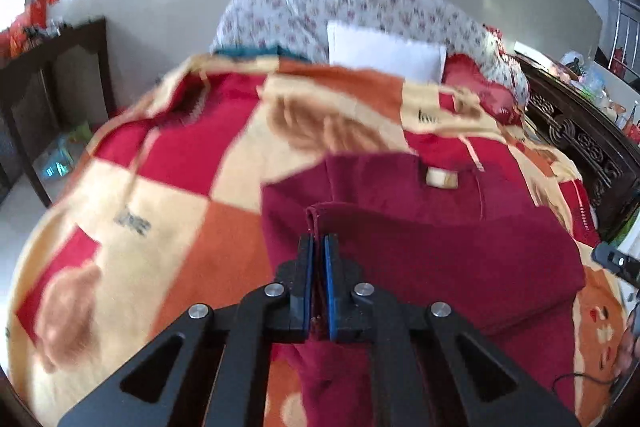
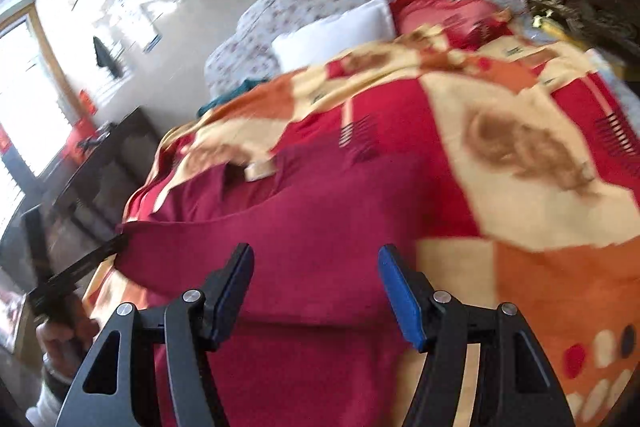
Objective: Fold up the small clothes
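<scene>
A dark red garment (image 1: 440, 243) lies on the checked blanket (image 1: 168, 211) on the bed, with a beige label (image 1: 441, 178) near its far edge. My left gripper (image 1: 319, 241) is shut on a lifted fold of the garment's left edge, cloth pinched between the blue pads. In the right wrist view the same garment (image 2: 304, 227) spreads under my right gripper (image 2: 316, 259), which is open and empty above it. The left gripper (image 2: 80, 267) shows at the garment's left corner in that view. Both views are motion-blurred.
A white pillow (image 1: 384, 53) and a floral headboard (image 1: 360, 7) stand at the far end of the bed. A dark wooden side table (image 1: 48, 75) stands on the left. A carved dark cabinet (image 1: 580, 139) with clutter runs along the right side.
</scene>
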The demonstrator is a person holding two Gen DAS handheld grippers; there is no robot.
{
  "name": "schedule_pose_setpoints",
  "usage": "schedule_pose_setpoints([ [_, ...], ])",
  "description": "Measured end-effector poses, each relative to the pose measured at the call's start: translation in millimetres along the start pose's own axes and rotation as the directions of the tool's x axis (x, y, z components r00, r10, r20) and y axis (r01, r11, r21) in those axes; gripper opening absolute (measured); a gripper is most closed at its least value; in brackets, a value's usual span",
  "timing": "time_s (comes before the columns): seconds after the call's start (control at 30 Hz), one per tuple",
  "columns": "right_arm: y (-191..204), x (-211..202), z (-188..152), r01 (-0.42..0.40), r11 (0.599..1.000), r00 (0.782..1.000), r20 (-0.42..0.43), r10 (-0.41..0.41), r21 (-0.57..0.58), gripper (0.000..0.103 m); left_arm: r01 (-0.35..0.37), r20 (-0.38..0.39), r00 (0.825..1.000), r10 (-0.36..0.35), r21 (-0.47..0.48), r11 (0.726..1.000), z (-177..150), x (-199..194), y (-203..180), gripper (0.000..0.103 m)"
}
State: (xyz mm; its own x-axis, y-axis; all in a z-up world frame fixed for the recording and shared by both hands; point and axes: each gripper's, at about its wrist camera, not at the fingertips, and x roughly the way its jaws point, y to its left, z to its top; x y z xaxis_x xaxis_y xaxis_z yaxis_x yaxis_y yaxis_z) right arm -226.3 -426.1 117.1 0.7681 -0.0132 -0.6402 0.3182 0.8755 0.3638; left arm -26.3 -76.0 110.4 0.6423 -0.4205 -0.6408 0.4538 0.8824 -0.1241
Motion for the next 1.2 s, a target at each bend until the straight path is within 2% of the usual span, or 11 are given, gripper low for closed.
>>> schedule_pose_setpoints([
  [0.03, 1.0, 5.9, 1.5, 0.020, 1.000, 1.000, -0.014, -0.021, -0.023, 0.069, -0.026, 0.008, 1.000, 0.026, 0.016, 1.000, -0.3, 1.8, -0.6, 0.005],
  [0.1, 5.0, 18.0, -1.0, 0.069, 0.994, 0.996, -0.052, -0.074, -0.081, 0.055, -0.048, -0.034, 0.998, 0.049, 0.015, 0.999, -5.4, 18.7, 1.3, 0.005],
  [0.3, -1.3, 55.4, -20.1, 0.248, 0.941, 0.952, -0.122, -0.281, -0.232, 0.050, -0.094, -0.156, 0.983, 0.097, 0.024, 0.995, -30.5, 66.0, 6.8, 0.006],
  [0.43, -13.2, 35.3, -20.7, 0.198, 0.967, 0.967, -0.129, -0.220, -0.162, 0.050, -0.090, -0.134, 0.987, 0.091, 0.018, 0.996, -32.6, 51.8, 6.7, 0.009],
  [0.5, -0.7, 21.1, -24.6, 0.178, 0.965, 0.973, -0.109, -0.201, -0.190, 0.050, -0.080, -0.138, 0.987, 0.080, 0.007, 0.997, -33.5, 43.4, 8.0, 0.021],
  [0.57, 13.1, 16.1, -29.5, 0.157, 0.960, 0.976, -0.111, -0.186, -0.232, 0.050, -0.079, -0.137, 0.988, 0.079, 0.006, 0.997, -36.0, 39.7, 6.5, 0.047],
  [0.67, 25.9, 24.9, -35.9, 0.200, 0.930, 0.963, -0.110, -0.244, -0.309, 0.050, -0.103, -0.116, 0.988, 0.106, 0.032, 0.994, -41.7, 32.2, 0.7, 0.049],
  [0.8, 13.2, 46.7, -40.4, 0.276, 0.906, 0.935, -0.127, -0.330, -0.321, 0.050, -0.131, -0.106, 0.985, 0.137, 0.066, 0.989, -47.4, 27.4, -7.3, 0.049],
  [0.93, 13.1, 30.9, -38.4, 0.268, 0.917, 0.943, -0.115, -0.313, -0.294, 0.050, -0.135, -0.084, 0.986, 0.142, 0.079, 0.988, -46.6, 20.7, -12.6, 0.050],
  [1.07, 19.5, 11.1, -32.2, 0.167, 0.961, 0.975, -0.106, -0.194, -0.222, 0.050, -0.134, -0.059, 0.989, 0.139, 0.085, 0.987, -41.9, 19.1, -17.6, 0.058],
  [1.2, 31.3, 16.9, -29.8, 0.153, 0.960, 0.980, -0.091, -0.179, -0.234, 0.051, -0.128, -0.076, 0.988, 0.135, 0.086, 0.988, -39.9, 30.6, -20.6, 0.059],
])
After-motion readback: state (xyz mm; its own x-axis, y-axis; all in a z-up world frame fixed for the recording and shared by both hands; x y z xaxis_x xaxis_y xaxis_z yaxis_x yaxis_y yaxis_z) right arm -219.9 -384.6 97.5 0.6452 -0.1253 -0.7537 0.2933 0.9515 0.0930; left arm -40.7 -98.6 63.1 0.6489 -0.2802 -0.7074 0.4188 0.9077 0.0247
